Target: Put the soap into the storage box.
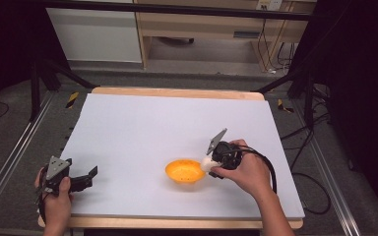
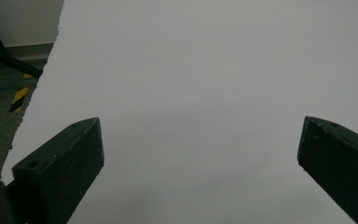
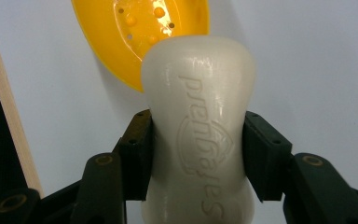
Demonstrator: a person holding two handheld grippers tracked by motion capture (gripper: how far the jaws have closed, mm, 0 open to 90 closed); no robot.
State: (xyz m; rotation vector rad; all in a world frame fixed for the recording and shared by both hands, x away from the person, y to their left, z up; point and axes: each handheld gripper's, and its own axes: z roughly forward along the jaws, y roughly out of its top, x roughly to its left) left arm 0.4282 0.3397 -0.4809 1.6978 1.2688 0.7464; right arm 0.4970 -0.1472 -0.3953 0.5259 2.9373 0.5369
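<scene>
A white sheet covers the bench, which stands on grey carpet with wooden furniture and trailing cables behind it. In the high view the left gripper rests at the near left corner of the bench, well apart from everything else. The right gripper is held just beside an orange bowl near the middle of the sheet, with a pale whitish piece at its tip touching or nearly touching the bowl's rim.

In the left gripper view, its fingers stand wide apart with nothing between them, and there is bare white sheet ahead of them.

In the right gripper view, the fingers are clamped on either side of the waist of a cream plastic bottle with raised lettering on its side. The bottle's rounded end points forward from the fingers, and just beyond it lies the orange bowl, its inside dotted with small holes and bumps.

As a judgement, the pick-up is done: the bottle is firmly held and brought up to the bowl. What seems left is to carry it over the rim and set it down inside, then let go. The left gripper appears to have no part yet.
</scene>
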